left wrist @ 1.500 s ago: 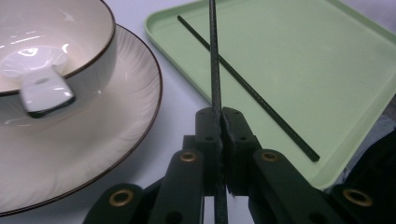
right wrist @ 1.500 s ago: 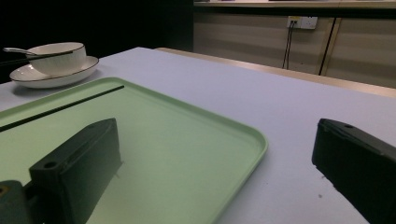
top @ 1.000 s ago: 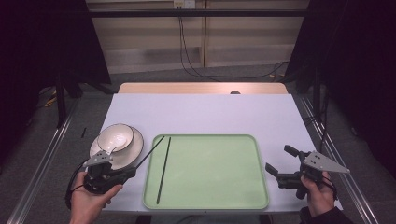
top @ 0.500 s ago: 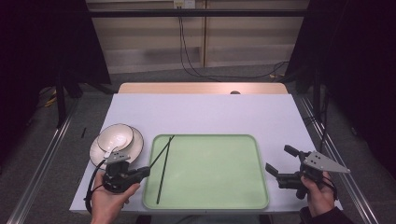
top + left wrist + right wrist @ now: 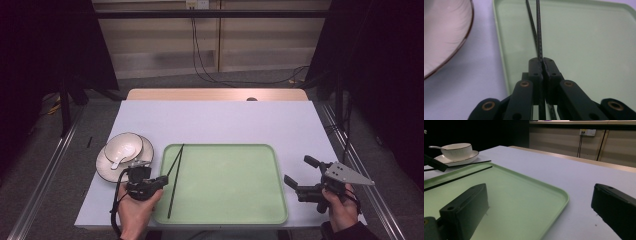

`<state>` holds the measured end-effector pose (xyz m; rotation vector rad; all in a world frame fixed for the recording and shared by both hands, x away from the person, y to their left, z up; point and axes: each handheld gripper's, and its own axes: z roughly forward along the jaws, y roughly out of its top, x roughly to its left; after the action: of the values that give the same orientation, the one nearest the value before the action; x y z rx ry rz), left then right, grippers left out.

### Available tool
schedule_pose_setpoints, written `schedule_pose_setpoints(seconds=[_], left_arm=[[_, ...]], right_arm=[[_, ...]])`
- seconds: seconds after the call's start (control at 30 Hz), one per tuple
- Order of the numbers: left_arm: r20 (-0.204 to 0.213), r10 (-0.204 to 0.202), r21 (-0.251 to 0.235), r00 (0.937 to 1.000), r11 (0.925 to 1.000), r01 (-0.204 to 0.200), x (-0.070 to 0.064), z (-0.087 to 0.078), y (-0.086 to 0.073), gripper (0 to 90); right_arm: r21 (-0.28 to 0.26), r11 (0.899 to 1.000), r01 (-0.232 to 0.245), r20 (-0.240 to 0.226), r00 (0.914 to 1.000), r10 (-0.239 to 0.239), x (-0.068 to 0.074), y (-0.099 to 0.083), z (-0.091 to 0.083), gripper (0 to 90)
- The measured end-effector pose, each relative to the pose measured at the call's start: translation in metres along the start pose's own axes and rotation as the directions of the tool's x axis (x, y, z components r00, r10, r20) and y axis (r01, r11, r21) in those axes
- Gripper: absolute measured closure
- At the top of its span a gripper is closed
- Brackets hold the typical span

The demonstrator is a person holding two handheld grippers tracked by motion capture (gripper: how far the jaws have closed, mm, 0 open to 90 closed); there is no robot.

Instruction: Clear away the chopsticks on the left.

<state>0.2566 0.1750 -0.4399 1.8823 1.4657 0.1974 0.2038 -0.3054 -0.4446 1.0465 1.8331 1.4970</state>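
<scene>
Since the earlier frames the left gripper (image 5: 162, 181) has travelled rightward from beside the dishes to the left edge of the tray, while the right gripper has held its place. At far left of the white table (image 5: 220, 120) sits a plate (image 5: 106, 164) carrying a bowl (image 5: 123, 147) with a spoon (image 5: 116, 162) resting in it; the bowl's dark rim is noted in the left gripper view (image 5: 461, 37). Just right of the dishes, the left gripper's jaws are pressed together on one of the two black chopsticks (image 5: 539, 37), gripping it partway along its length; the second stick (image 5: 531, 22) runs close alongside, outside the jaws. Both sticks lie over the left side of the green tray (image 5: 235, 200), their far ends crossing its top rim toward the table and their near ends inside the tray. Remaining tray surface is bare. At far right, the right gripper (image 5: 302, 172) is held off the tray's right edge, over the table, its jaws standing wide apart with nothing between them; the right gripper view confirms the gap, with the tray corner (image 5: 559, 195) visible between the jaws.
</scene>
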Motion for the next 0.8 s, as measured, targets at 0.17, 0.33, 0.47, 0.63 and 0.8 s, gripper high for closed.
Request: schedule_pose_setpoints(seconds=[0.17,0.33,0.47,0.63,0.8], left_arm=[[0.001,0.003,0.006,1.0000,1.0000,-0.003,-0.013,0.011,-0.002,85.8],[-0.018,0.006,0.036,0.9998,0.9993,-0.006,-0.016,0.021,-0.003,85.8],[-0.027,0.005,0.060,0.9996,0.9982,-0.003,-0.015,0.029,-0.005,85.7],[-0.029,0.018,0.069,0.9994,0.9975,-0.016,-0.018,0.034,-0.005,85.4],[-0.010,0.012,0.075,0.9999,0.9972,-0.012,-0.016,0.035,-0.005,83.1]], right_arm=[[0.003,1.000,0.000,-0.001,1.0000,0.000,0.000,0.000,-0.001,0.2],[0.001,1.000,0.001,-0.004,1.0000,-0.001,0.000,0.000,0.000,0.2],[0.002,1.000,0.007,-0.006,1.0000,-0.007,0.000,0.000,0.000,0.2],[0.008,1.000,0.007,-0.015,0.9999,-0.006,0.000,0.000,0.000,0.2],[0.007,1.000,0.006,-0.015,0.9999,-0.005,0.000,0.000,0.000,0.2]])
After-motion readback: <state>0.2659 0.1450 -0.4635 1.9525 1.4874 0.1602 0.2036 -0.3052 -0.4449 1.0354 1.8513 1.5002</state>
